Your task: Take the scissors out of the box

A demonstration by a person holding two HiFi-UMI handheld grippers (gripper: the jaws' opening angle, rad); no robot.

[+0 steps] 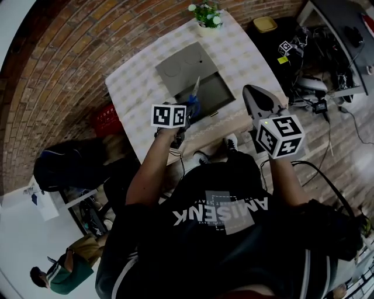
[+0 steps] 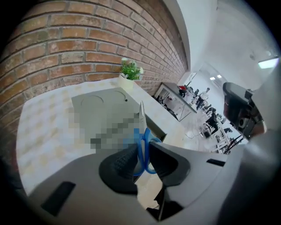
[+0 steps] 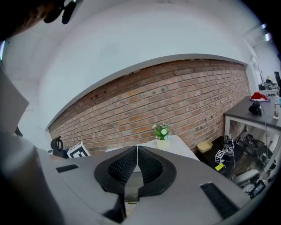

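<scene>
Blue-handled scissors (image 2: 141,132) are pinched by their handles in my left gripper (image 2: 142,154), blades pointing up and away. In the head view the scissors (image 1: 195,90) hang above the open grey box (image 1: 211,93), with the left gripper (image 1: 188,110) over the box's near edge. The box's lid (image 1: 182,65) lies flat behind it on the checkered table (image 1: 137,87). In the left gripper view the box (image 2: 105,107) lies below the blades. My right gripper (image 1: 258,98) hovers over the table's near right corner. Its jaws (image 3: 137,150) are shut with nothing between them.
A small potted plant (image 1: 205,14) stands at the table's far edge. A yellow tray (image 1: 265,24) and tangled cables with equipment (image 1: 315,87) lie on the floor to the right. A red basket (image 1: 108,122) and a black bag (image 1: 64,166) sit left of the table.
</scene>
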